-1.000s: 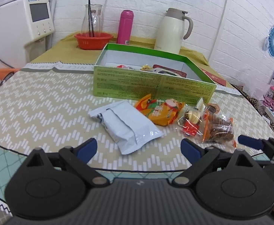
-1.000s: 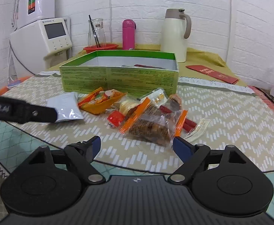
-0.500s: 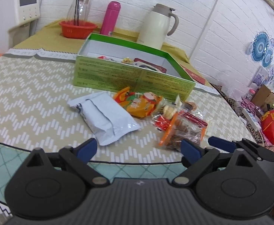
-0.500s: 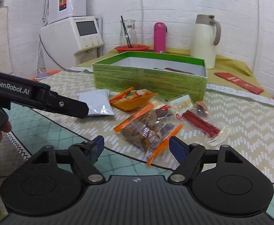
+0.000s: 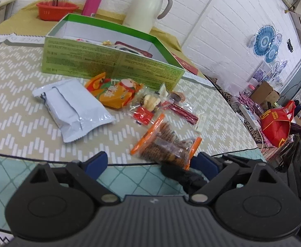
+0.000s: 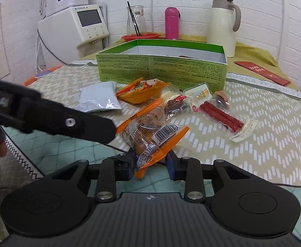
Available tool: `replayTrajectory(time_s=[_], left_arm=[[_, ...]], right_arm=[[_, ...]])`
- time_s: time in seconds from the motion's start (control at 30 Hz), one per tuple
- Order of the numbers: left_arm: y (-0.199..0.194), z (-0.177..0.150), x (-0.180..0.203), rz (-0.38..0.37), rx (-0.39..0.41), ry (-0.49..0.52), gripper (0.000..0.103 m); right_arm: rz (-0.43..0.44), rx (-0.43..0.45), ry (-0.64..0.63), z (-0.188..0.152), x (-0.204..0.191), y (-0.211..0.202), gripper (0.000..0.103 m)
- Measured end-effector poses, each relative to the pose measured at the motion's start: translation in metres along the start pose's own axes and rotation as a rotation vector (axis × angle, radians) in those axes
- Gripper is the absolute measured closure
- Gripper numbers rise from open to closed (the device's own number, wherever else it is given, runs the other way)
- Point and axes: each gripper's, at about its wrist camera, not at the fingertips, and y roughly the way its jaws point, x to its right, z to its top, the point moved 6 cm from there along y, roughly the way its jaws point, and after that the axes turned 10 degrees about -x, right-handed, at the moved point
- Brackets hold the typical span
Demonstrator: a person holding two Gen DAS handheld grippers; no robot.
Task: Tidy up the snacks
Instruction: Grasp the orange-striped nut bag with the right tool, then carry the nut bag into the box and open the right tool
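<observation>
My right gripper [image 6: 150,163] is shut on the near end of a clear orange-edged cookie pack [image 6: 150,129], which also shows in the left wrist view [image 5: 167,144]. My left gripper [image 5: 150,163] is open and empty, just left of that pack. On the mat lie a white pouch [image 5: 72,107], an orange snack bag [image 5: 115,92], a small clear snack pack [image 5: 146,105] and a red stick pack [image 6: 222,113]. The open green box [image 6: 160,70] stands behind them with a few snacks inside.
Behind the box are a cream thermos jug [image 6: 222,26], a pink bottle [image 6: 171,22], a red bowl with a glass carafe [image 6: 140,36] and a white dispenser [image 6: 78,26]. A red envelope [image 6: 261,72] lies at the right. The table edge runs close in front.
My right gripper has closed on the cookie pack and drawn it toward the table's near edge. My left gripper has shifted right, closer to the pack.
</observation>
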Motion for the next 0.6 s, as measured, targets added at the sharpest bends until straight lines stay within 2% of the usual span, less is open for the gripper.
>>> replayTrajectory(time_s=[0.07, 0.2, 0.23, 0.33, 0.47, 0.5, 0.6], left_arm=[[0.004, 0.000, 0.002, -0.010, -0.006, -0.001, 0.012], [0.009, 0.001, 0.007, -0.021, -0.016, 0.018, 0.016], [0.009, 0.001, 0.007, -0.023, -0.020, 0.017, 0.019], [0.005, -0.004, 0.005, -0.043, -0.035, 0.001, 0.029], [0.000, -0.009, -0.002, -0.071, -0.042, -0.042, 0.032], [0.001, -0.009, -0.003, -0.077, -0.049, -0.050, 0.032], [0.008, -0.007, -0.005, -0.098, -0.057, -0.081, 0.032]], right_arm=[[0.022, -0.002, -0.002, -0.005, -0.005, -0.006, 0.043], [-0.052, 0.032, -0.034, -0.007, -0.004, -0.016, 0.002], [-0.074, 0.042, -0.054, -0.005, -0.003, -0.017, 0.000], [-0.093, 0.070, -0.112, 0.005, -0.007, -0.018, 0.000], [-0.075, 0.061, -0.145, 0.010, -0.013, -0.007, 0.000], [-0.080, 0.059, -0.140, 0.009, -0.014, -0.005, 0.004], [-0.070, 0.068, -0.108, 0.008, -0.016, -0.008, 0.007]])
